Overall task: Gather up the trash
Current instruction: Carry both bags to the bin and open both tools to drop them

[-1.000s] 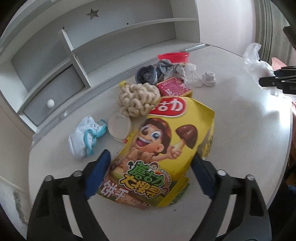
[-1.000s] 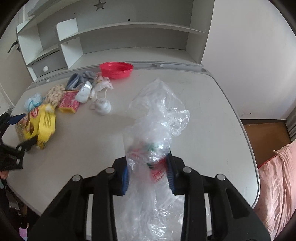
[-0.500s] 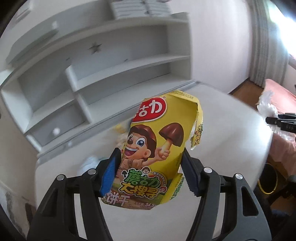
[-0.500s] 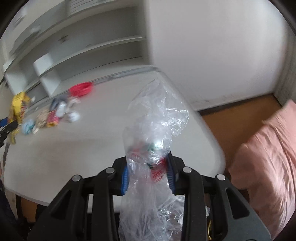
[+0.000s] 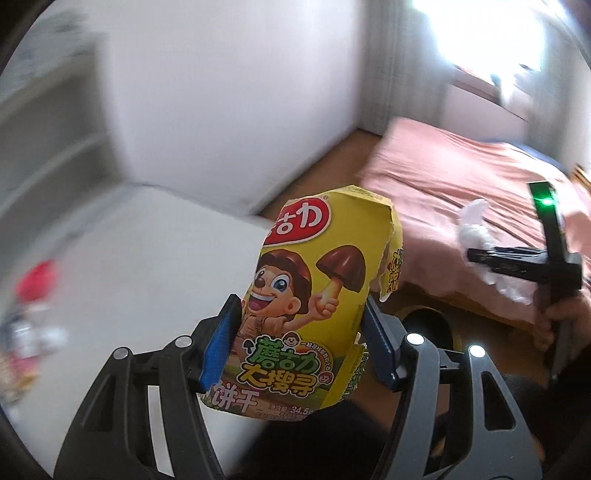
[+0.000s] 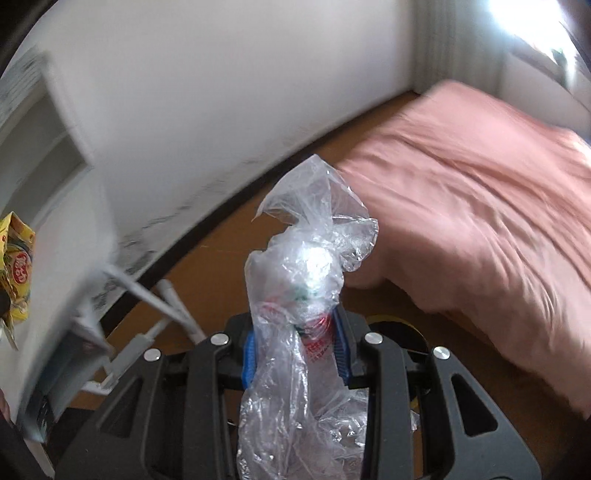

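left gripper (image 5: 301,343): blue pads pinching yellow snack box (image 5: 314,295) from both sides, low on its body; jaws closed in on it over the last second, steady since
yellow snack box: upright between the pads, torn flap at top edge, cartoon boy and mushroom print facing camera, red logo near top; lifted clear of the white desk (image 5: 122,258), hanging over the desk's near right corner; also seen at far left edge of right wrist view (image 6: 16,269)
right gripper (image 6: 295,354): blue pads pressed on clear plastic bag (image 6: 310,258), narrow gap; also seen side-on at right of left wrist view (image 5: 517,262), held by hand (image 5: 561,317)
clear plastic bag: crumpled, bunched up above the pads, rest trailing down below; red and green print showing through near the grip; held in air over wood floor (image 6: 229,258)
white desk: left side of left wrist view, heavy blur; red blob (image 5: 37,280) at far left on it, cannot tell what
bed (image 6: 480,221): pink cover, right half of both views, beyond the floor
dark round opening (image 5: 428,325): on floor just right of left gripper, yellow rim, partly hidden; cannot tell what it is
wall (image 5: 221,92): white, far, behind desk
window (image 5: 480,33): bright, top right, blown out
blur: strong on background in both views
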`<state>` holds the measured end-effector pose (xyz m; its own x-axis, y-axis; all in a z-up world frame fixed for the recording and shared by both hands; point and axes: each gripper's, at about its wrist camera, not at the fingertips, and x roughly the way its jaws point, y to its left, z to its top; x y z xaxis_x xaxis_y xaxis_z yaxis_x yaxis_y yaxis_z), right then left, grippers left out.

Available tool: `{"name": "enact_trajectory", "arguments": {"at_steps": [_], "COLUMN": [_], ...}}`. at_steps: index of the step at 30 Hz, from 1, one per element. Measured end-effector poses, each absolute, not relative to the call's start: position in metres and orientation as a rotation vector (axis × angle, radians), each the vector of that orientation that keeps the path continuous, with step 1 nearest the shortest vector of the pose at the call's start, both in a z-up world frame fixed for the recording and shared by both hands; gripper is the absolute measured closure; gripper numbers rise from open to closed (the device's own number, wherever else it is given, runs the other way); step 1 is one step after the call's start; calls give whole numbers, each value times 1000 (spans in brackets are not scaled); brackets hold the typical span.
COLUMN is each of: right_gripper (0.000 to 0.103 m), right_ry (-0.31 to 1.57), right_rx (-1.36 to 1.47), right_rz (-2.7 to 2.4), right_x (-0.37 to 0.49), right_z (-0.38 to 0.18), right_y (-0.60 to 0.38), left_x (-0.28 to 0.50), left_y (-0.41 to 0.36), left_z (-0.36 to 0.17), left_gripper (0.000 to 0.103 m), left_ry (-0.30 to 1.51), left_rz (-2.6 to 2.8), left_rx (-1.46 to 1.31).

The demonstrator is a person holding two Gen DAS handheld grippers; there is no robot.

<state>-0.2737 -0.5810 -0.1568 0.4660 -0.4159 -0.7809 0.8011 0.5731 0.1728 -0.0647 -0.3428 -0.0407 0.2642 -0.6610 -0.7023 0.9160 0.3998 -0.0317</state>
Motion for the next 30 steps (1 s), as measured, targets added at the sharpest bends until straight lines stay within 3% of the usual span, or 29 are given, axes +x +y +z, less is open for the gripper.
{"name": "enact_trajectory", "arguments": {"at_steps": [4,5,17,27,30], "right_gripper": [70,70,70,70,69], "right_ry": [806,814,877,876,871], "right_rx": [687,704,912,996,1004], "right_rz": [-867,-875,-857,-873,-871], "right_x": [-323,-328,-384,-403,-405], "right_z": [-200,-208,-303,-337,-341], "right_y": [-613,-615,-654,-674,-678], "left_x": [-124,-137,-203,-235,-237], "left_y": [-411,-424,-572,-617,-623], "left_z": [-65,-69,-165,-260,-272], "left_gripper": [39,44,44,44,35], "left_ry": [570,557,870,1083,1103], "left_rz": [-1108,-1133,-1397,-1435,-1432], "left_rx": [580,594,634,684,695]}}
